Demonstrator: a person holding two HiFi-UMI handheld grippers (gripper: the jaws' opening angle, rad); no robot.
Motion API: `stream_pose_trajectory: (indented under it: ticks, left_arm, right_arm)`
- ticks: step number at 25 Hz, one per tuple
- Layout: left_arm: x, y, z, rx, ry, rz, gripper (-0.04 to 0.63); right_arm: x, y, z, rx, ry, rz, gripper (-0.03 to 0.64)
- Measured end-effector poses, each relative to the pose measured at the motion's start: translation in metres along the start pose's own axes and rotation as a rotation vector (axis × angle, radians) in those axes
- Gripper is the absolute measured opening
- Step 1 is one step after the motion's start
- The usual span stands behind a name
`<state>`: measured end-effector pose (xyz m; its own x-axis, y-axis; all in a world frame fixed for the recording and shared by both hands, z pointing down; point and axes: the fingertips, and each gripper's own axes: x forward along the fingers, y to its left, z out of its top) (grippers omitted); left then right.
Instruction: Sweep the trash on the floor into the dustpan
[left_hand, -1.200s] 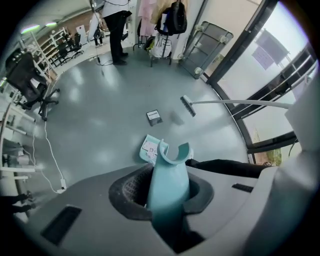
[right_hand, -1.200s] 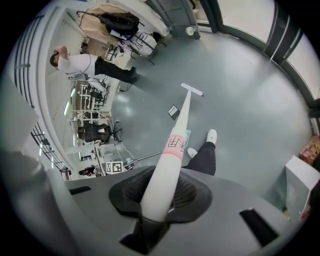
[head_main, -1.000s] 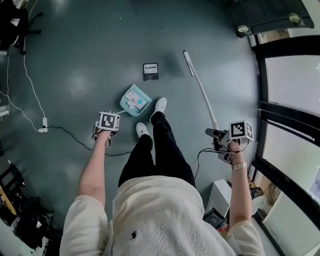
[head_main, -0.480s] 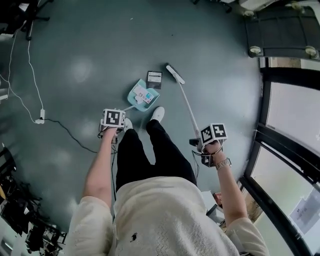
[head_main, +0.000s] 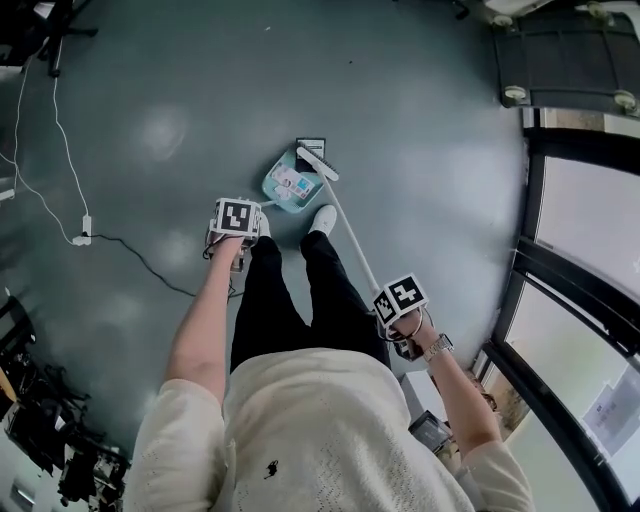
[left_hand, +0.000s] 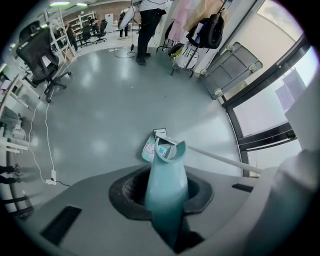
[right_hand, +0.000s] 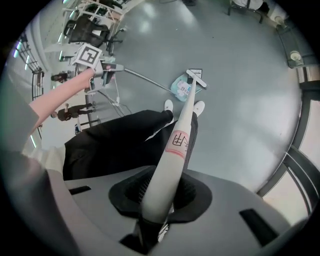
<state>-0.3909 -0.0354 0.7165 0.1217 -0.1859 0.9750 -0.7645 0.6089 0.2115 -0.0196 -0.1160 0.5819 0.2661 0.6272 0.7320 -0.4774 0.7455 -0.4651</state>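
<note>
Head view: dustpan (head_main: 272, 191) is pinched by left tool (head_main: 236, 243), broom (head_main: 350, 235) clamped by right tool (head_main: 402, 325); brush head (head_main: 318, 163) is held at pan's 1 o'clock, likely for sweeping into it.

The head of the white long-handled broom (head_main: 318, 163), earlier well right of the light teal plastic dustpan (head_main: 283, 188), now sits at its mouth.

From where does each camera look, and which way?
Head view: on the head, steeply down at floor; arms, legs, left gripper, right gripper show.
Left gripper view: on left gripper, along the dustpan handle; no limb clearly shows.
Right gripper view: on right gripper, along the broom; legs, left arm show.
All three share the dustpan.
</note>
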Motion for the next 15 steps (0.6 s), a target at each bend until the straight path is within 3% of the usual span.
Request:
stream_pose_trajectory:
  ticks: [8,15]
  left_arm:
    - [0.004,0.006,-0.005,0.032,-0.001,-0.026,0.092]
    - [-0.002,0.027,-0.011,0.111,-0.002,-0.030,0.092]
  right_arm:
    - [0.005,0.068,-0.031,-0.015,0.057,0.089,0.087]
    - [-0.040,0.109,-0.032,0.240,-0.142,0.403,0.087]
